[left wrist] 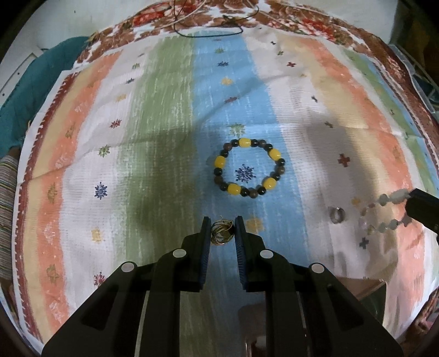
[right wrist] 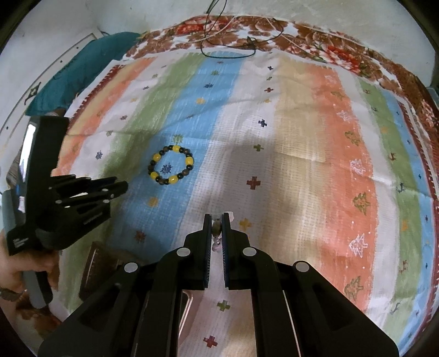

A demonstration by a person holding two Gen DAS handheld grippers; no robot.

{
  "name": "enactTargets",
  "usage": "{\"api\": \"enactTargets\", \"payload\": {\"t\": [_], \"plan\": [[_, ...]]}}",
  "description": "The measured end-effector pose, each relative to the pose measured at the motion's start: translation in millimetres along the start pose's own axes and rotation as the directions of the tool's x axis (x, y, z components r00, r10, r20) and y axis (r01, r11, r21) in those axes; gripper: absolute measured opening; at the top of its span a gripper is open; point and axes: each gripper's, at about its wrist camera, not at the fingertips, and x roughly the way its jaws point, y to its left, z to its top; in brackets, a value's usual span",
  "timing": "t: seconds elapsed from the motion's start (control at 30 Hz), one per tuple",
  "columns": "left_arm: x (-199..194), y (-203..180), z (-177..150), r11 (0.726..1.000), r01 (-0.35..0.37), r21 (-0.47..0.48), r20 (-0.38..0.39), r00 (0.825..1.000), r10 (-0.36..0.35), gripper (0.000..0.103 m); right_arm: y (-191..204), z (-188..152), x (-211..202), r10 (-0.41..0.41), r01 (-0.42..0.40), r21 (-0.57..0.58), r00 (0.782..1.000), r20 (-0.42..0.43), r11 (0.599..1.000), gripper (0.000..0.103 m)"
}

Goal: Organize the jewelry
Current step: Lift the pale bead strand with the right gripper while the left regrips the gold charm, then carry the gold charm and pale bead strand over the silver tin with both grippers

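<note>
My left gripper (left wrist: 222, 223) is shut on a gold wire ring (left wrist: 222, 233) just above the striped cloth. A yellow and dark bead bracelet (left wrist: 248, 167) lies flat beyond it; it also shows in the right wrist view (right wrist: 171, 165). My right gripper (right wrist: 217, 217) is shut on a pale bead bracelet (right wrist: 216, 228); in the left wrist view that bracelet (left wrist: 384, 212) hangs from the right gripper's fingers (left wrist: 422, 204) at the right edge. A silver ring (left wrist: 337, 214) lies on the cloth near it. The left gripper (right wrist: 124, 188) shows at the left of the right wrist view.
A striped cloth (left wrist: 153, 115) covers the table over a floral cloth (right wrist: 337, 49). Black and tan cords (left wrist: 219, 24) lie at the far edge. A teal fabric (right wrist: 82, 63) sits at the far left. A dark brown box (right wrist: 94, 270) lies near the front left.
</note>
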Motion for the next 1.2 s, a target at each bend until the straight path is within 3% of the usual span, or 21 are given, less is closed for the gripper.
{"api": "enactTargets", "payload": {"t": [0.23,0.4,0.57,1.07,1.2], "plan": [[-24,3,-8,1.000,0.015,-0.013,0.035,0.999,-0.014,0.017,0,-5,-11,-0.012,0.012,0.016,1.000,0.024,1.000,0.008],[-43,-3,-13,1.000,-0.015,0.016,0.078,0.997,0.014,0.017,5,-8,-15,-0.029,0.029,0.000,0.999,0.038,1.000,0.008],[-58,-11,-20,0.999,0.004,0.038,0.098,0.995,-0.007,0.017,7,-13,-21,-0.045,0.045,0.003,0.998,0.054,0.999,0.008],[-105,-26,-45,0.994,0.095,0.059,0.166,0.981,-0.104,0.017,30,-30,-63,0.019,-0.016,-0.021,0.989,0.144,1.000,0.008],[-108,-28,-51,0.994,0.074,0.076,0.172,0.981,-0.086,0.017,35,-35,-69,0.020,-0.016,-0.024,0.988,0.153,1.000,0.008]]}}
